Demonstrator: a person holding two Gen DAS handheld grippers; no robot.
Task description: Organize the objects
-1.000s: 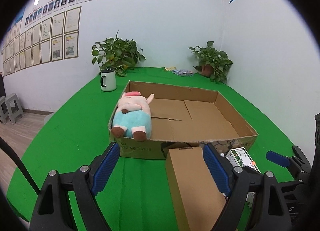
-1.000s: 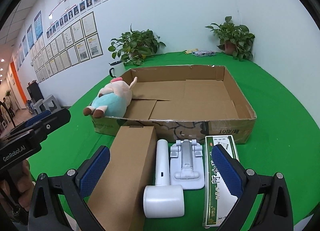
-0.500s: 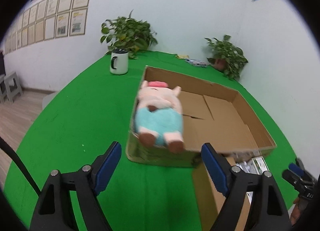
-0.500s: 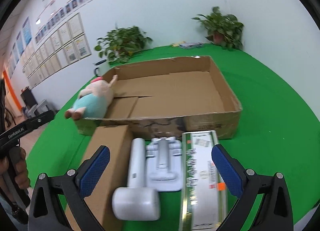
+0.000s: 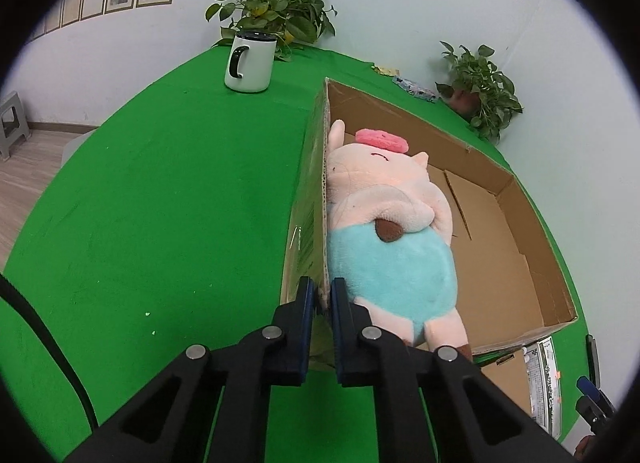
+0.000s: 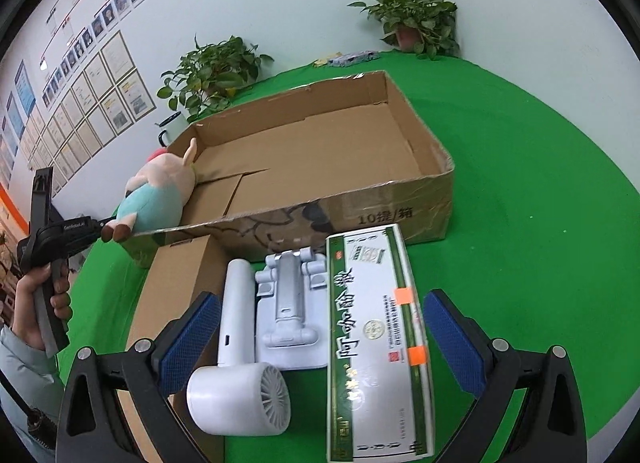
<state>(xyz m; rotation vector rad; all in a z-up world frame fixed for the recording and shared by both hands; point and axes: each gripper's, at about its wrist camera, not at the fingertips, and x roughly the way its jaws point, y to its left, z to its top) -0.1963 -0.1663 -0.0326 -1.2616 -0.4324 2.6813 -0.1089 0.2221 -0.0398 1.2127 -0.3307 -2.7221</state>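
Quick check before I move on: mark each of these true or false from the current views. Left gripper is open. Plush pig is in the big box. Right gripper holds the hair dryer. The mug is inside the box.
1. Left gripper is open: false. Its jaws have just closed on the wall of the cardboard box.
2. Plush pig is in the box: true.
3. Right gripper holds the hair dryer: false, it is open above it.
4. Mug is inside the box: false, it stands on the table.
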